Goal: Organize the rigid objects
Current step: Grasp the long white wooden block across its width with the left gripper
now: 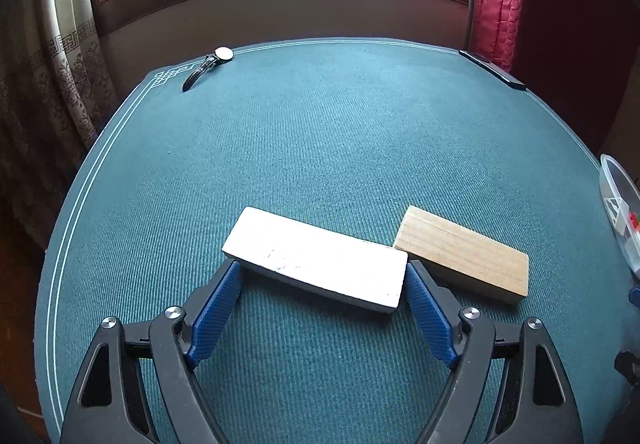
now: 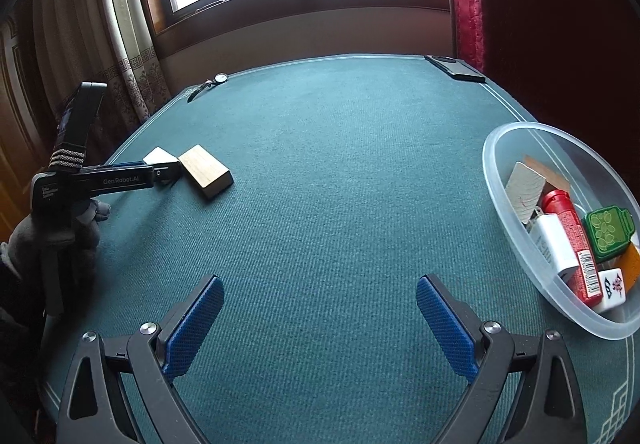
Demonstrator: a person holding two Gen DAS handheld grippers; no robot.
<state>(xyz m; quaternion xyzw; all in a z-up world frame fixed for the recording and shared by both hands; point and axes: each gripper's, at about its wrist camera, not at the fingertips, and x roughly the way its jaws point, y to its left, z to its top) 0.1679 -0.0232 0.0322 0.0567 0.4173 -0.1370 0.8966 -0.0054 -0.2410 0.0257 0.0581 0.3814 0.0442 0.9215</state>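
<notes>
The left gripper [image 1: 323, 275] is positioned low over the green felt-covered desk [image 1: 320, 148], with its blue ribbed fingers [image 1: 218, 314] spread wide and set at either end of the flat white rectangular block [image 1: 316, 266]. The fingertips are seen just beside the block's two short ends; whether the pads are already pressing on it cannot be told. The block is straddled lengthwise, presumably so that it can be lifted by its ends. It is judged that a grasp is being set up, not completed.

A bare wooden rectangular block [image 1: 464, 258] lies on the desk touching, or all but touching, the white block's far right corner. The right-hand finger is wedged close to that junction, so disturbance of the wooden block on closing is a risk.

The right gripper [image 2: 320, 302] is held over bare felt near the desk's near edge, fingers spread and holding nothing, apparently kept clear.

A clear plastic bowl [image 2: 496, 148] stands at the right of the desk, already holding several small rigid items; it is taken to be the collecting place. Both blocks remain well apart from it, at the left.

A wristwatch with a dark strap [image 1: 208, 66] and a dark flat phone-like device [image 2: 456, 68] lie at the far edge.
</notes>
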